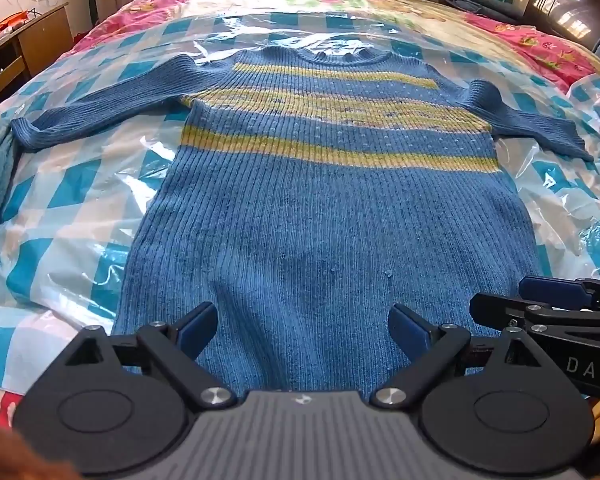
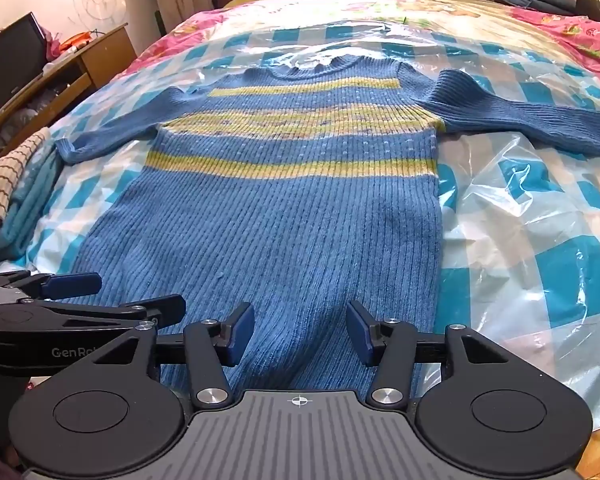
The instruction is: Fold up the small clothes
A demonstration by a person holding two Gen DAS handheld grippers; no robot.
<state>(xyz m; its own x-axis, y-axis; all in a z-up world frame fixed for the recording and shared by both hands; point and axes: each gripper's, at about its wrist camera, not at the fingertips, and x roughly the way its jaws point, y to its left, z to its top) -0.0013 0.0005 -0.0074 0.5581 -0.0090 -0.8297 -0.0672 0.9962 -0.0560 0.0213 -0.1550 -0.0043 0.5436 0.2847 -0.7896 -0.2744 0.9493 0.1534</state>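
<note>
Sunlight falls on the wide bed (image 1: 540,46) with its pink flowered cover, and on it lies a clear plastic sheet (image 1: 80,200) over a cloth of teal and white squares. On this sheet you have the blue ribbed knitted sweater with yellow stripes (image 1: 332,216), spread flat with the front up, the collar at the far side and the hem toward you. Both sleeves are stretched out to the sides; the left sleeve (image 1: 96,108) reaches toward the left edge of the bed, and the right sleeve (image 2: 520,120) bends a little downward on the plastic.

Your left gripper (image 1: 303,330) is just over the hem of the sweater, and its blue-padded fingers (image 1: 198,330) stand wide apart with nothing between them. Your right gripper (image 2: 300,332) is beside it at the hem on the right, also with the jaws apart and holding nothing, the gap somewhat smaller. If the fingertips touch the knit, I cannot tell.

At the left of the bed lies a folded teal cloth (image 2: 32,200) with a beige striped cloth (image 2: 8,184) on it, and behind them stands a wooden desk (image 2: 92,60).
</note>
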